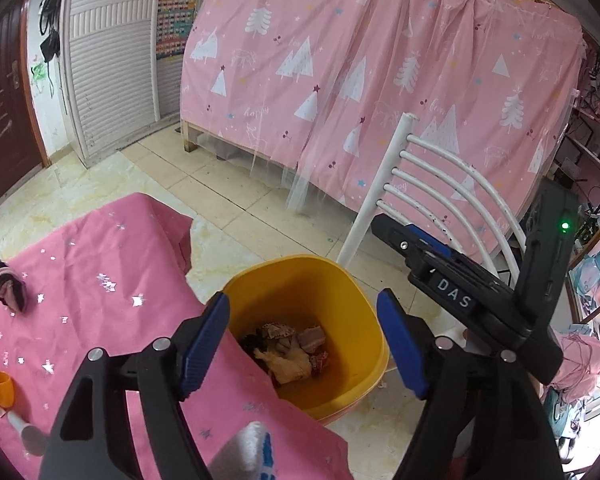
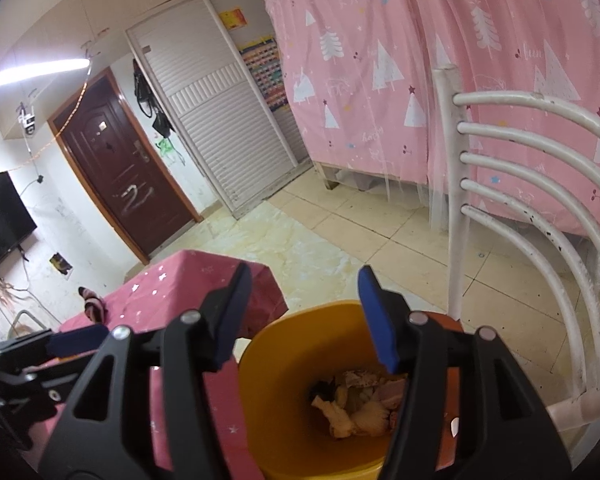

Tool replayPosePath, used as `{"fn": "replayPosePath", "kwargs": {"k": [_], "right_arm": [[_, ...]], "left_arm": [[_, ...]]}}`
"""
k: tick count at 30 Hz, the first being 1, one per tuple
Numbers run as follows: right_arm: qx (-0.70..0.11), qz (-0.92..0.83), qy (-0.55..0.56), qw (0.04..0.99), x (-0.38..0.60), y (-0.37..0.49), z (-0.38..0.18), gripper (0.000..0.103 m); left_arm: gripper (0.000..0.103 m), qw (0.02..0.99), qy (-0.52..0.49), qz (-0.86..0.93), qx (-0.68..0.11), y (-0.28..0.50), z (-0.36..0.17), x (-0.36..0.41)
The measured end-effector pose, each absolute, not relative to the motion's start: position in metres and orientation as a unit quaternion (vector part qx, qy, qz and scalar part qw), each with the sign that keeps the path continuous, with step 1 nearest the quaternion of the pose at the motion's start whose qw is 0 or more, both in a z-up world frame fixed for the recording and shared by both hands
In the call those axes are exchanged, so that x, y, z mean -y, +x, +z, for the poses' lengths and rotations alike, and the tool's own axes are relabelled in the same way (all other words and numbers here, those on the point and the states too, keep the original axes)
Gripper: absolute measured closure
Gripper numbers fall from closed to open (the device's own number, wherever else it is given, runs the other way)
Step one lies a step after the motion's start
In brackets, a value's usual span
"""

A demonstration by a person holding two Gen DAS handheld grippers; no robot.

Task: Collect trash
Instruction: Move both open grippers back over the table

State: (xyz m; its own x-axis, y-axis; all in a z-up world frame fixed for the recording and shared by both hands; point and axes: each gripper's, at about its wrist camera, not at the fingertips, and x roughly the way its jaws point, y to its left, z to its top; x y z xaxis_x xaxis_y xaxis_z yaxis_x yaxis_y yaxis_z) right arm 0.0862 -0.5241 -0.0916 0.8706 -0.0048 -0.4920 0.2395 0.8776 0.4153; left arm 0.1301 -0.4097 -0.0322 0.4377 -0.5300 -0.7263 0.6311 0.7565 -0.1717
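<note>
A heap of food scraps (image 1: 290, 354) lies at the bottom of the yellow bin (image 1: 300, 280), which stands on the tiled floor against the edge of the pink-clothed table (image 1: 84, 280) and just in front of the white chair (image 1: 432, 184). Over the bin, the left gripper (image 1: 304, 344) and the right gripper (image 2: 304, 316) both hang released, jaws spread with nothing between them.

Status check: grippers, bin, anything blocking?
Left gripper open, empty, over yellow bin. Right gripper open, empty. Scraps in bin. White chair beside it, nothing blocking.
</note>
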Motion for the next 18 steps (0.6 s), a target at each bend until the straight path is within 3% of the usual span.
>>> {"fn": "replayPosePath", "kwargs": {"k": [18], "right_arm": [[-0.265,-0.009,0.177,0.948,0.441,0.107,-0.062,0.048]], "left_arm": [[0.034,0.885,0.027,-0.296,-0.359,0.127,0.01,0.303]]}}
